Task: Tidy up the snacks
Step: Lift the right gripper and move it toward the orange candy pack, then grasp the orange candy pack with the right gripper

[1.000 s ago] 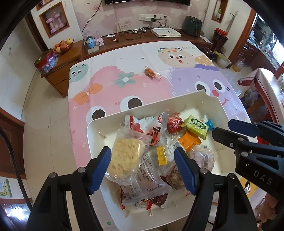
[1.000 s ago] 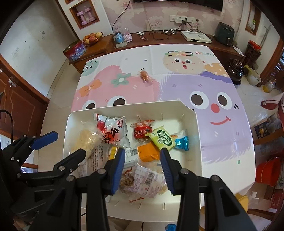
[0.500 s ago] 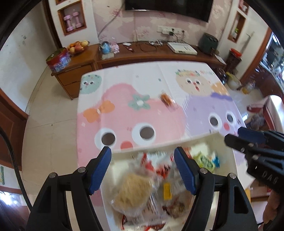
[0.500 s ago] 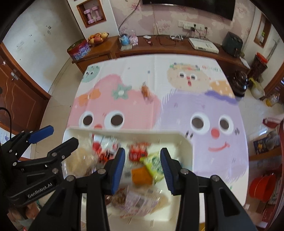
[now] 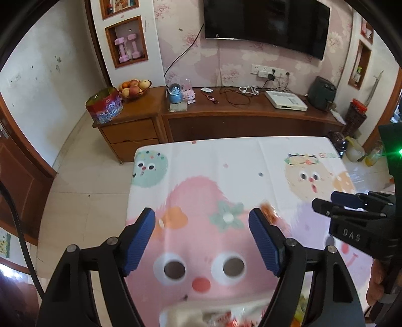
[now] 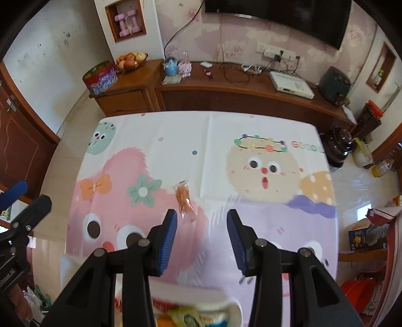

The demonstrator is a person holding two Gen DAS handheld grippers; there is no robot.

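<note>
A small clear packet of orange snack (image 6: 184, 198) lies alone on the cartoon-print tablecloth (image 6: 201, 140), just ahead of my right gripper (image 6: 201, 226); in the left wrist view it (image 5: 268, 212) peeks out blurred beside the right finger. The white tray's far rim (image 6: 196, 293) with several snack packets shows at the bottom edge of both views, and its rim (image 5: 176, 308) is blurred. My left gripper (image 5: 202, 230) is open and empty above the table. My right gripper is open and empty too.
A wooden sideboard (image 5: 226, 118) stands beyond the table's far edge with a fruit bowl (image 5: 133, 88), a red tin (image 5: 104, 105), cables and a white box (image 5: 286, 100). A TV (image 5: 266, 22) hangs above. Tiled floor lies left of the table.
Both grippers have lifted and tilted forward; the tray of snacks has slid from the middle of both views down to the bottom edge, and the far table and sideboard now fill the views.
</note>
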